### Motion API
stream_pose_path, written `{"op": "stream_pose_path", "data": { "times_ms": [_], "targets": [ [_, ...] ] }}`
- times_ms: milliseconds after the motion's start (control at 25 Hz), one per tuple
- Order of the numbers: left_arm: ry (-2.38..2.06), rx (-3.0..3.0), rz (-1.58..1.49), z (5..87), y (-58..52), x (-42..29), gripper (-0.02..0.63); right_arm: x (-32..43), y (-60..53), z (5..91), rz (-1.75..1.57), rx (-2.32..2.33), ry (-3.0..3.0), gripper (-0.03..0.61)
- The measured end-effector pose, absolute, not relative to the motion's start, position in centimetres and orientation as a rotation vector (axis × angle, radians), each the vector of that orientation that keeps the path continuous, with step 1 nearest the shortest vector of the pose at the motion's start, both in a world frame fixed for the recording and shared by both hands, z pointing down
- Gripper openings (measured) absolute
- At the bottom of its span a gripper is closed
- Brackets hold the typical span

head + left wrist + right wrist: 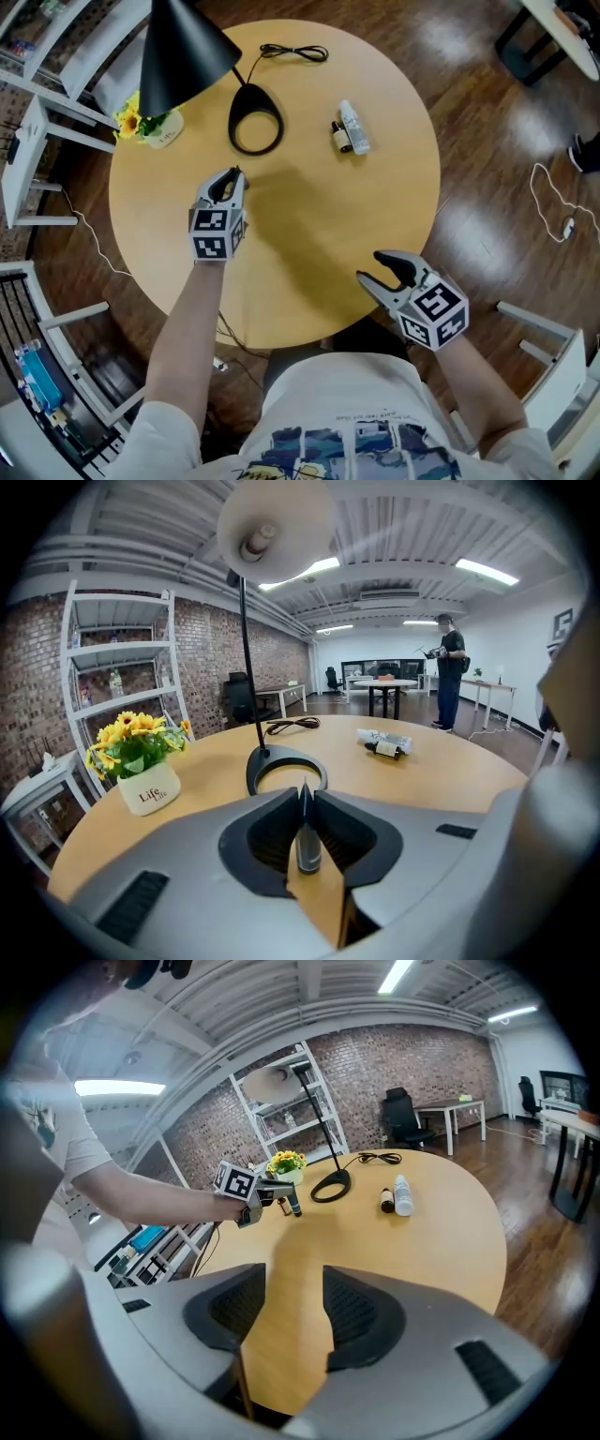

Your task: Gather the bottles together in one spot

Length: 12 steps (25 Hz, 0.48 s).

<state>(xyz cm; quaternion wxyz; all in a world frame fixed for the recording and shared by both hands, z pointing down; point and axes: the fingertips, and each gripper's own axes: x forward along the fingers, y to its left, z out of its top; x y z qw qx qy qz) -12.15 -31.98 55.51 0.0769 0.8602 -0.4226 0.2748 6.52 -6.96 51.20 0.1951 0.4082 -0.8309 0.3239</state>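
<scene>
A clear white-capped bottle [354, 127] and a small dark brown bottle [341, 137] lie side by side on the far right part of the round wooden table [309, 244]. In the left gripper view the clear bottle [386, 737] and the brown bottle [384, 750] lie ahead to the right. My left gripper [232, 178] hovers over the table's middle left, shut on a small dark bottle [307, 844] that hangs between its jaws. The right gripper view shows that same dark bottle [293, 1206]. My right gripper [386, 272] stands open near the table's front edge with nothing between its fingers.
A black lamp has its shade [183, 47] over the far left and its ring base [255, 120] just beyond my left gripper, with a cable [295, 52] behind. A pot of yellow flowers [150, 124] stands at the left edge. White shelving [37, 131] flanks the table.
</scene>
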Motion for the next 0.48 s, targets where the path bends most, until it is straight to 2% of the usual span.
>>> {"op": "stream_pose_path", "data": {
  "times_ms": [480],
  "targets": [
    [-1.318,2.497,0.760,55.6,-31.9,-13.2,0.054,5.6,-7.2,51.5,0.918,1.142,-2.324,0.218]
  ]
}}
